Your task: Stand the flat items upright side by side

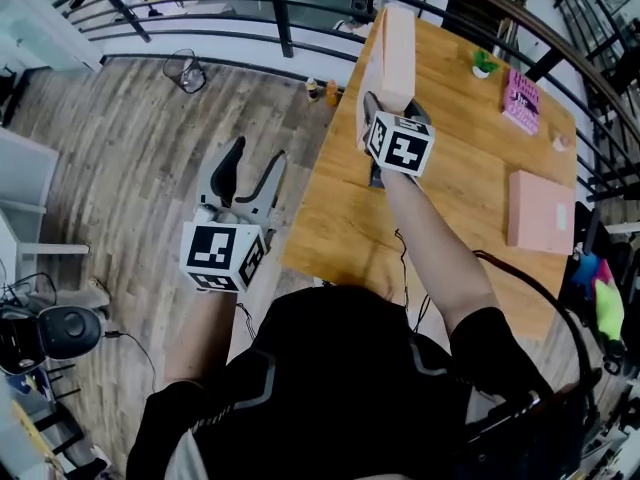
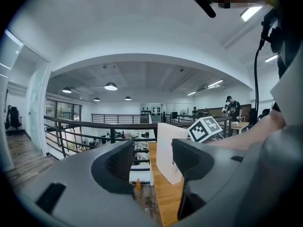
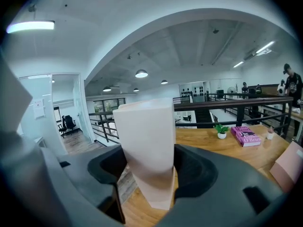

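While right gripper clamps a box upright at table's left edge, my left gripper hangs open, empty; flat box next

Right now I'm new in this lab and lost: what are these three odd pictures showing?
No robot: a person holds a grey two-jaw gripper in each hand. One picture looks down from a head camera; the others look along each gripper's jaws. The right gripper clamps a pale pink flat box upright at the edge of the wooden table. The left gripper hangs open and empty, off the table. Also on the table: another pink flat box lying down, a magenta book, a small green potted plant.
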`<state>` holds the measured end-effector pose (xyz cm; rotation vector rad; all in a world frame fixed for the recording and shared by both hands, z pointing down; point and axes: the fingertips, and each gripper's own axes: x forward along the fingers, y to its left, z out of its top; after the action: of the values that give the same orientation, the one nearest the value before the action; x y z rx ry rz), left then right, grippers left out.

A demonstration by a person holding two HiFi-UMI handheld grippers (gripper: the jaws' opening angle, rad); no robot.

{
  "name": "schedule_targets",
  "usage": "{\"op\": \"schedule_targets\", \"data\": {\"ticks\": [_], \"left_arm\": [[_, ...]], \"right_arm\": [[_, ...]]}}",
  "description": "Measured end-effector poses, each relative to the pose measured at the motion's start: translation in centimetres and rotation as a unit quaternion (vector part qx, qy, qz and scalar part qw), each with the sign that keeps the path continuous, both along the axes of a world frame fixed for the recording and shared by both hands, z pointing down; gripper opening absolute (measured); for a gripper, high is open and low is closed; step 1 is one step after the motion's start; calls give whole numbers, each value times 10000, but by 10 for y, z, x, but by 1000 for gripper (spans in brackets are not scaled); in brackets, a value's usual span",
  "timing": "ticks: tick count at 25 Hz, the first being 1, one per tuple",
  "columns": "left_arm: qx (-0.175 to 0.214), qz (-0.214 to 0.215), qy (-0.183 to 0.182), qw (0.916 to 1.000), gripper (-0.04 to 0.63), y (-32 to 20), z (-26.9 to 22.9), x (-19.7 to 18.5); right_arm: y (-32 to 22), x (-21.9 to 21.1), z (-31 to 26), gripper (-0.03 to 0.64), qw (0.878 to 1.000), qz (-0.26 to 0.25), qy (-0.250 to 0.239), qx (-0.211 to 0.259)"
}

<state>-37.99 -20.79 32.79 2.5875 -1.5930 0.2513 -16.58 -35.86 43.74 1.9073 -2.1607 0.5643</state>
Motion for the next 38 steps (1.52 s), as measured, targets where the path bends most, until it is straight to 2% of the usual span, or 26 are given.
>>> {"op": "schedule_targets", "data": {"ticks": [7,12,22,25,29,38], "left_arm": [[-67,-125,87,9999,273,-1,0,-7],[-52,-129,34,9999,272,0,-3,-3],[-85,-308,-22,9995,272,8,-3,-16],[-99,-289,-17,9995,273,7,-4,-18],[-136,-230,-7,9996,272,4,-1,-15],[9,170,75,9998,273,-14,-13,26]], "right_arm": [[-34,-2,-2,307,9998,115,120,63],[-56,2,0,307,9993,370,16,-2],[-93,1,-1,311,9988,466,103,49],[-95,-4,-4,330,9995,283,102,4],[-85,-11,-7,411,9999,-136,-24,52],[-4,12,-55,423,9953,-812,-464,269]]}}
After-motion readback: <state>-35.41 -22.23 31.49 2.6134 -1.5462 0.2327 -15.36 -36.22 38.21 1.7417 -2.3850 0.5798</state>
